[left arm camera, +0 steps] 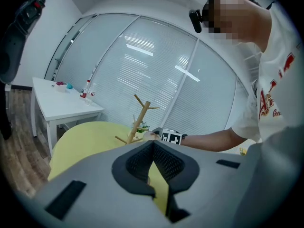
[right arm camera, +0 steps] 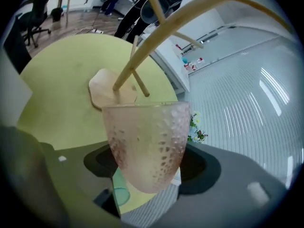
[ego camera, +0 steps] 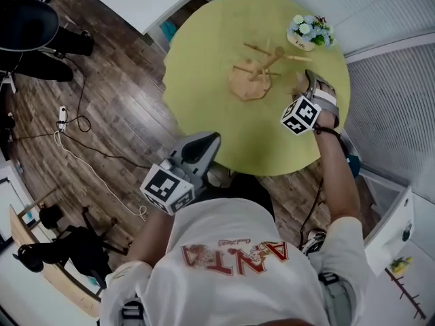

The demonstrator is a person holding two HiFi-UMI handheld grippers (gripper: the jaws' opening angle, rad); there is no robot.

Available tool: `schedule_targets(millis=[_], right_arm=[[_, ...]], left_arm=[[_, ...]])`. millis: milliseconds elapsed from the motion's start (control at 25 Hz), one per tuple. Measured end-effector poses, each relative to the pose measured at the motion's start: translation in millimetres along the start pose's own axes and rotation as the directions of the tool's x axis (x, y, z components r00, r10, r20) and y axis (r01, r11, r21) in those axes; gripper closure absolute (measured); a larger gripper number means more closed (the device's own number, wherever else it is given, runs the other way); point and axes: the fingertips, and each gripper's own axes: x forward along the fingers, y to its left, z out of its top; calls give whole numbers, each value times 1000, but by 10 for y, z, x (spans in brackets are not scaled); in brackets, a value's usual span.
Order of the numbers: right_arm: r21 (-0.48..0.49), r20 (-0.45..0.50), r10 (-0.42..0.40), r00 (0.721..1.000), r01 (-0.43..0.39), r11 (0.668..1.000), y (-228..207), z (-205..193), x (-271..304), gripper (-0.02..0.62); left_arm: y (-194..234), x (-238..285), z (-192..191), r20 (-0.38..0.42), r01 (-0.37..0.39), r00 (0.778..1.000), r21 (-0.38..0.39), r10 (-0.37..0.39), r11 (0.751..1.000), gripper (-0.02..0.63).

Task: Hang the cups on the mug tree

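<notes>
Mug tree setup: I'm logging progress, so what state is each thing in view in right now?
Mug tree: upright on the table, every visible peg bare.
Pink cup: clamped in the right tongs, not yet hung, close to the tree.
Right tongs: shut on the pink cup.
Left tongs: shut, nothing between them.
Flower pot: upright at the table's far edge.

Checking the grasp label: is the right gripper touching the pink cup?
Touching. The right gripper view shows the pink cup sitting between the right gripper's jaws, with both jaws pressed against its sides.
</notes>
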Motion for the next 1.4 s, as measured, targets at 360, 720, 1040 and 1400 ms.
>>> schedule_targets(millis=[360,720,1040,1400], right_arm=[[-261,-126,-33,991,-1,965,80,156,229,245],[-404,-161,-89,983,16,915,176,266,192,244],[-394,-141,-84,986,21,919,198,336,137,244],[-402,-94,-64,993,21,916,262,498,48,244]], left_arm=[[140,-129,-67,6,-17,1000,-47,17,999,597],[193,-198,-54,18,-22,1000,-65,23,998,597],[183,-135,-31,-2,-20,1000,-78,20,997,597],[192,-135,-37,9,-16,1000,-77,17,997,597]])
